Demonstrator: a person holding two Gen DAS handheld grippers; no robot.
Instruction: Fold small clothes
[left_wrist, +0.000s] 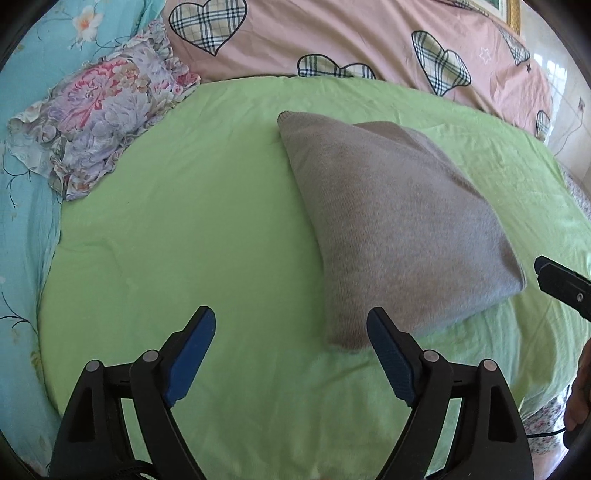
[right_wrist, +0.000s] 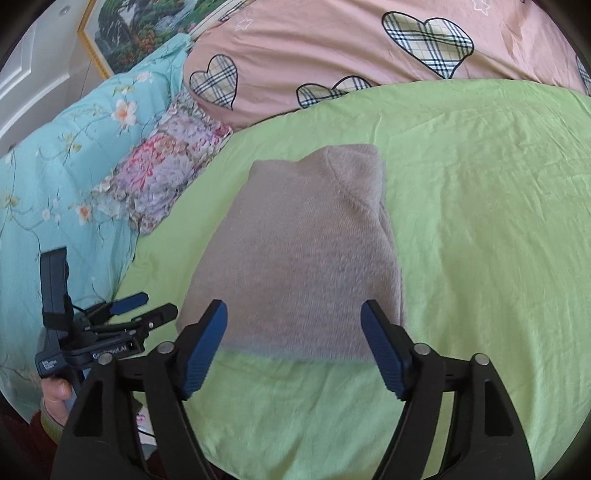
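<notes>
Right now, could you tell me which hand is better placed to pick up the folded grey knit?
Probably right: the right tool stands open squarely over the grey knit's near edge, while the left tool sits off its corner over the green sheet.

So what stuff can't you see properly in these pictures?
- Grey knit garment: both views show only its top layer; layers and sleeves are folded under.
- Its near edge: blurred in the right wrist view.
- Right gripper: left wrist view's right edge cuts it off.
- Framed picture: cut by the right wrist view's top rim.
</notes>
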